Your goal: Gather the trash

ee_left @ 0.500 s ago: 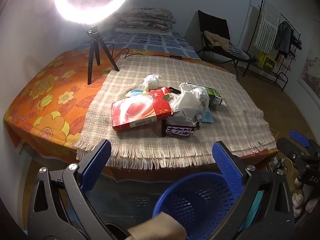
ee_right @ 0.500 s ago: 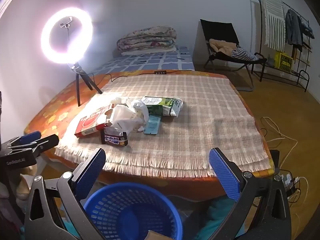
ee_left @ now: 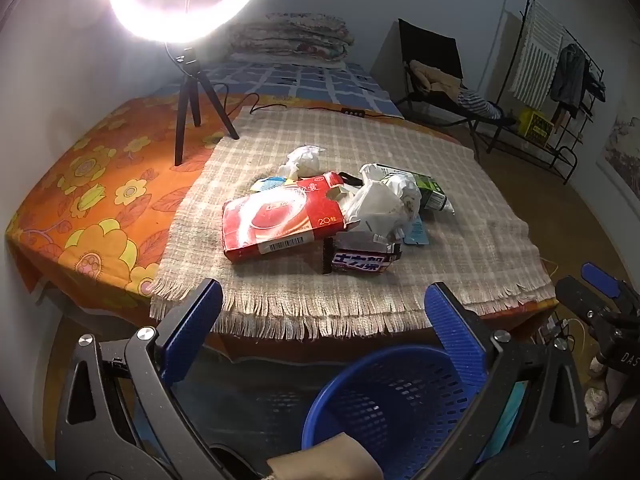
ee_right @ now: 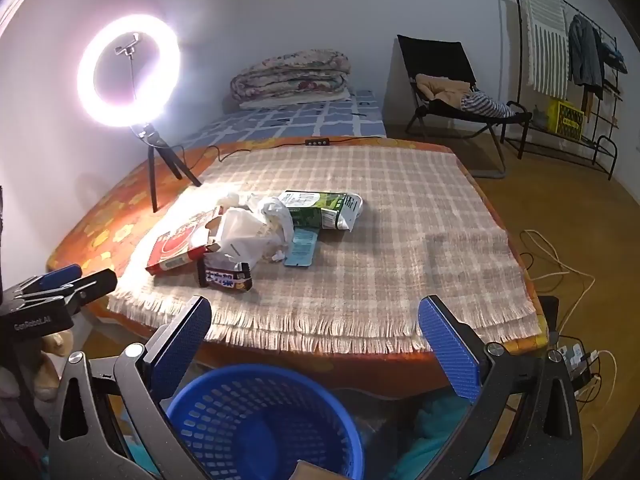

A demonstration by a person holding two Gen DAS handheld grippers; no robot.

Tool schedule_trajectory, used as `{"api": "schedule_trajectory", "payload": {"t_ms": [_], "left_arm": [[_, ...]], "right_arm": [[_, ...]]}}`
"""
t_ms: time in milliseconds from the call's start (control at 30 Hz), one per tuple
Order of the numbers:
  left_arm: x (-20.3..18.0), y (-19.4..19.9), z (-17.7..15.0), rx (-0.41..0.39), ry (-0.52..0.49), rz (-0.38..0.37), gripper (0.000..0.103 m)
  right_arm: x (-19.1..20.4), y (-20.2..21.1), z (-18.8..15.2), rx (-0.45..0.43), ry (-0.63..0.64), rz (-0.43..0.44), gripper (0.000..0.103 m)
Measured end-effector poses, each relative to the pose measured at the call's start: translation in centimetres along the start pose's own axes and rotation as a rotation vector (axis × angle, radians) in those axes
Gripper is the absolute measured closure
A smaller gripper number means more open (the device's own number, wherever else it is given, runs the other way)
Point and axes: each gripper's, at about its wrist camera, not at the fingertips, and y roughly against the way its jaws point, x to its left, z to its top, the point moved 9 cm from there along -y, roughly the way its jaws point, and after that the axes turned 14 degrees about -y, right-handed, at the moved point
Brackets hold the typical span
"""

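The blue basket (ee_left: 384, 408) is cut off by the lower edge in both views, and a gripper finger (ee_left: 456, 332) covers part of its rim. The white bag (ee_right: 248, 236) hides one end of the red box (ee_right: 180, 244). Print on the candy wrapper (ee_left: 360, 262) is too blurred to read. The ring light (ee_left: 188, 0) is cropped at the top edge.

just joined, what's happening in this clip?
Trash pickup, nothing grabbed yet. Left gripper and right gripper are both open and empty, held short of the table edge above a blue basket. The litter sits in a pile on the checked cloth: red box, candy wrapper, crumpled white bag, green carton.
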Motion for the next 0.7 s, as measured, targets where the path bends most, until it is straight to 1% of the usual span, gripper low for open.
{"api": "schedule_trajectory", "payload": {"t_ms": [700], "left_arm": [[0.41,-0.56,0.02,0.0,0.003,0.003,0.0]], "right_arm": [[0.42,-0.85,-0.57,0.023,-0.001,0.003,0.0]]}}
